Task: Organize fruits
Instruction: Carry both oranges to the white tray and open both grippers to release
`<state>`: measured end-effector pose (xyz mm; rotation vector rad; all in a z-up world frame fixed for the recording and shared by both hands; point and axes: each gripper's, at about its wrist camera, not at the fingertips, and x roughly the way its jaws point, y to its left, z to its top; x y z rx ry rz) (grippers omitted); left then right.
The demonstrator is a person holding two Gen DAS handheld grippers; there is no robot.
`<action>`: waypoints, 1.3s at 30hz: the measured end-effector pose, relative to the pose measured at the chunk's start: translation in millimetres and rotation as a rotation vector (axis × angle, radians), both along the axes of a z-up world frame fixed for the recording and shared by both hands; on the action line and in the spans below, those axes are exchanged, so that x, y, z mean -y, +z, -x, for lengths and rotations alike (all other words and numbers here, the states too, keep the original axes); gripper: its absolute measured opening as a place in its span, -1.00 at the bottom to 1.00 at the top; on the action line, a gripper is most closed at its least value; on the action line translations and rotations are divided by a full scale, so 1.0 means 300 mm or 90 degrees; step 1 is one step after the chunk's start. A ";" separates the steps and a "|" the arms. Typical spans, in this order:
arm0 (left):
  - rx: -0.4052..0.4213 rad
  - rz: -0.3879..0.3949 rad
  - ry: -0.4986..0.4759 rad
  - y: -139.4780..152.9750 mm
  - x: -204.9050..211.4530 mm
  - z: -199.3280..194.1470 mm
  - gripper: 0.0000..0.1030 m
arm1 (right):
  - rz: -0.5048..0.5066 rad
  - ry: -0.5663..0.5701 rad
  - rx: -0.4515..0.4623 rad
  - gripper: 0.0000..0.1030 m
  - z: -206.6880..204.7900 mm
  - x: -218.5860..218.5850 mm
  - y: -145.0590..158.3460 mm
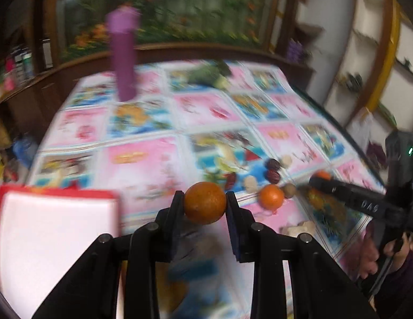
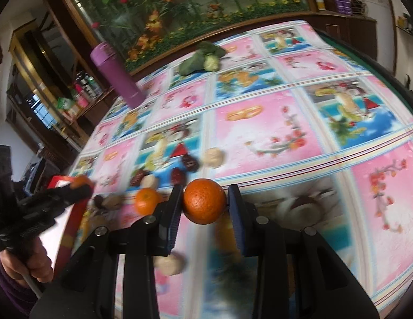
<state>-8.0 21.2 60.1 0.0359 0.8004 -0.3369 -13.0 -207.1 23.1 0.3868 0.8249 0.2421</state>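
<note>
My left gripper (image 1: 204,204) is shut on an orange (image 1: 204,202) and holds it above the table. My right gripper (image 2: 205,205) is shut on another orange (image 2: 204,201). A third, smaller orange (image 1: 271,196) lies on the patterned tablecloth; it also shows in the right wrist view (image 2: 146,201). Around it lie dark red dates (image 1: 272,175) and pale walnuts (image 1: 251,183). A white tray with a red rim (image 1: 46,228) sits at the left. The right gripper shows from the side in the left wrist view (image 1: 319,179), with its orange (image 1: 324,175).
A tall purple bottle (image 1: 124,55) stands at the far left of the table. Green vegetables (image 2: 201,58) lie near the far edge. A walnut (image 2: 170,264) lies under my right gripper. A wooden ledge and a flower mural run behind the table.
</note>
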 end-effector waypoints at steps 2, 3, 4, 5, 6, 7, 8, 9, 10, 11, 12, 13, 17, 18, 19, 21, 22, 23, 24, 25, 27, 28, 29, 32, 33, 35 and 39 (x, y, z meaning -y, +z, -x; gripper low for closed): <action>0.018 -0.017 0.060 0.038 -0.095 0.058 -0.42 | 0.000 0.025 0.004 -0.29 0.005 -0.062 0.016; 0.024 -0.020 0.082 0.050 -0.135 0.082 -0.42 | 0.004 0.043 0.009 -0.29 0.008 -0.105 0.027; 0.029 -0.019 0.106 0.058 -0.186 0.113 -0.42 | 0.007 0.068 0.015 -0.29 0.015 -0.165 0.040; 0.034 -0.021 0.135 0.064 -0.243 0.148 -0.42 | 0.007 0.085 0.016 -0.29 0.018 -0.202 0.048; 0.037 -0.026 0.156 0.065 -0.284 0.174 -0.42 | 0.007 0.108 0.018 -0.29 0.023 -0.252 0.058; 0.041 -0.035 0.182 0.062 -0.336 0.206 -0.42 | 0.007 0.133 0.021 -0.29 0.032 -0.309 0.069; 0.041 -0.045 0.204 0.055 -0.381 0.234 -0.42 | 0.011 0.153 0.024 -0.29 0.041 -0.358 0.077; 0.039 -0.051 0.219 0.046 -0.411 0.255 -0.42 | 0.016 0.176 0.027 -0.29 0.050 -0.413 0.086; 0.033 -0.055 0.234 0.029 -0.449 0.279 -0.42 | 0.021 0.201 0.030 -0.29 0.061 -0.470 0.092; 0.019 -0.054 0.249 0.007 -0.492 0.298 -0.42 | 0.023 0.224 0.030 -0.29 0.071 -0.520 0.096; 0.010 -0.054 0.259 -0.011 -0.514 0.311 -0.42 | 0.023 0.257 0.029 -0.29 0.085 -0.589 0.099; 0.000 -0.056 0.270 -0.031 -0.540 0.326 -0.42 | 0.025 0.278 0.028 -0.29 0.097 -0.637 0.099; -0.034 -0.053 0.301 -0.108 -0.605 0.371 -0.42 | 0.049 0.358 0.033 -0.29 0.153 -0.833 0.090; -0.035 -0.051 0.304 -0.114 -0.613 0.380 -0.42 | 0.051 0.374 0.031 -0.29 0.160 -0.871 0.085; -0.039 -0.051 0.311 -0.127 -0.626 0.388 -0.42 | 0.052 0.389 0.025 -0.29 0.166 -0.910 0.076; -0.044 -0.048 0.318 -0.140 -0.646 0.397 -0.42 | 0.062 0.410 0.010 -0.29 0.172 -0.973 0.049; -0.045 -0.044 0.321 -0.144 -0.651 0.396 -0.42 | 0.067 0.417 0.003 -0.29 0.179 -0.991 0.038; -0.046 -0.042 0.323 -0.149 -0.661 0.401 -0.42 | 0.072 0.425 -0.004 -0.29 0.187 -1.014 0.027; -0.047 -0.043 0.326 -0.153 -0.668 0.401 -0.41 | 0.078 0.433 -0.010 -0.29 0.194 -1.034 0.015; -0.052 -0.043 0.329 -0.158 -0.676 0.399 -0.41 | 0.088 0.438 -0.012 -0.29 0.197 -1.051 0.003; -0.052 -0.039 0.331 -0.164 -0.686 0.402 -0.40 | 0.115 0.439 -0.008 -0.29 0.208 -1.077 -0.014; -0.052 -0.040 0.332 -0.164 -0.686 0.404 -0.40 | 0.127 0.439 -0.009 -0.29 0.211 -1.085 -0.023; -0.051 -0.042 0.334 -0.162 -0.694 0.407 -0.40 | 0.133 0.438 -0.015 -0.29 0.209 -1.089 -0.033; -0.051 -0.051 0.344 -0.161 -0.696 0.401 -0.39 | 0.143 0.436 -0.024 -0.29 0.210 -1.093 -0.039; -0.052 -0.051 0.344 -0.160 -0.697 0.400 -0.35 | 0.148 0.436 -0.024 -0.28 0.209 -1.094 -0.041; -0.051 -0.054 0.345 -0.157 -0.693 0.399 -0.19 | 0.158 0.439 -0.027 -0.28 0.214 -1.097 -0.039; -0.035 -0.061 0.358 -0.136 -0.698 0.405 0.10 | 0.177 0.447 -0.030 -0.15 0.215 -1.094 -0.027</action>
